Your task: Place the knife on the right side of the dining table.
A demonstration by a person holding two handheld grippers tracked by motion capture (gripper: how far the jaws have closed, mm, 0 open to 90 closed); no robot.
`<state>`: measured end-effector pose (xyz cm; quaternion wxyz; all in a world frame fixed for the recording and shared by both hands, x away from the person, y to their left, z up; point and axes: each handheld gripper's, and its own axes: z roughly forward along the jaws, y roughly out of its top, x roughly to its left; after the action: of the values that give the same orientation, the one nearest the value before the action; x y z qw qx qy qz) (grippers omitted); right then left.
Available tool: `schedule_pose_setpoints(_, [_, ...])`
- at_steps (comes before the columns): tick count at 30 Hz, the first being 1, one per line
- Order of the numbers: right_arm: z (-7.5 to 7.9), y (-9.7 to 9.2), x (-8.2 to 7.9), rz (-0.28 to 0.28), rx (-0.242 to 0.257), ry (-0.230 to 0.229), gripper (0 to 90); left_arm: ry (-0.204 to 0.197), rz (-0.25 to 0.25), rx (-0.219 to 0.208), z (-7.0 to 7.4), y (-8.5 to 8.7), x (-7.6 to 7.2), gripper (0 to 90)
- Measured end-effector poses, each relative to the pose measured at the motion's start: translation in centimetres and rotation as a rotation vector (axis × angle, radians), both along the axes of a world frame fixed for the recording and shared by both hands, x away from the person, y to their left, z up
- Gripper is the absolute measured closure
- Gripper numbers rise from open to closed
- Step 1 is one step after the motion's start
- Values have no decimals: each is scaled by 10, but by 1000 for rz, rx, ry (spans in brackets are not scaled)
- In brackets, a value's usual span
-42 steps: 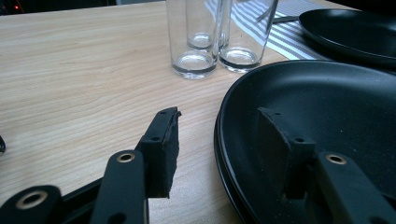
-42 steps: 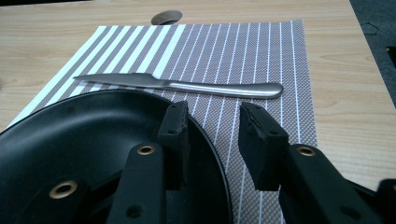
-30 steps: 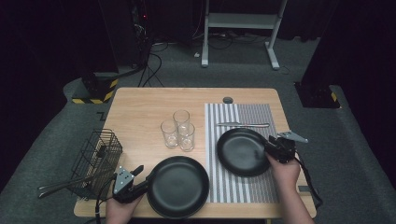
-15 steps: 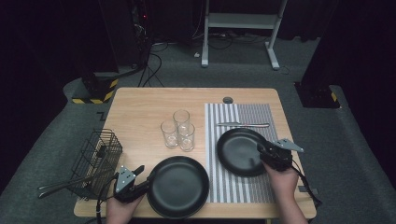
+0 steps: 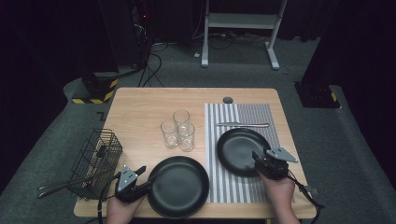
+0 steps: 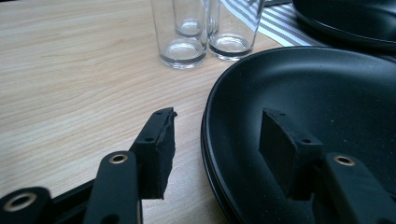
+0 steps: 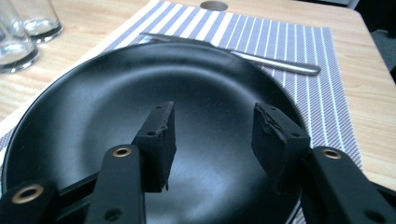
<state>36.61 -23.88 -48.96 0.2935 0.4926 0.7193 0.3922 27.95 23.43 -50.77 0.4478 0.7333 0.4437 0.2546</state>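
Two black plates lie on the table. The near one point(image 5: 179, 185) point(image 6: 327, 93) rests mostly on bare wood. My left gripper point(image 5: 144, 177) point(image 6: 217, 144) straddles its left rim, one jaw over the wood and one over the plate; its jaws have just been opening and the pads stand clear of the rim. The other plate point(image 5: 240, 149) point(image 7: 140, 93) sits on the striped placemat point(image 5: 275, 121). My right gripper point(image 5: 258, 159) point(image 7: 212, 140) hovers over that plate's near right part. Its jaws have just been opening, with nothing gripped between them.
Three empty glasses point(image 5: 178, 131) point(image 6: 187, 32) stand in a cluster mid-table. A piece of steel cutlery point(image 5: 243, 124) point(image 7: 275, 63) lies on the mat behind the plate. A black wire basket point(image 5: 95, 161) holding utensils sits at the left edge. A small grey disc point(image 5: 228, 100) lies at the far edge.
My right gripper has swung from the plate's right edge to its near right side, and its jaws stand wider. The left hand and both plates have stayed put.
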Motion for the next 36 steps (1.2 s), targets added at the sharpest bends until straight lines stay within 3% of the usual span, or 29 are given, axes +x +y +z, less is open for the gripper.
schedule_pose_setpoints(3, [-2, 3, -4, 4, -8, 5, 472, 9, -2, -19, 1, 3, 1, 444])
schedule_pose_setpoints(11, [-4, 8, -14, 10, -3, 17, 439, 7, 8, -14, 0, 5, 0, 447])
schedule_pose_setpoints(19, [-5, 11, -24, 7, -17, 0, 432, -4, 5, -8, -1, 4, -1, 443])
schedule_pose_setpoints(27, [3, 9, -33, -11, -21, -35, 430, -5, -7, -22, -2, 1, -1, 435])
schedule_pose_setpoints(36, [0, 20, -37, 7, -5, -24, 425, 4, -17, -27, -3, 3, 2, 438])
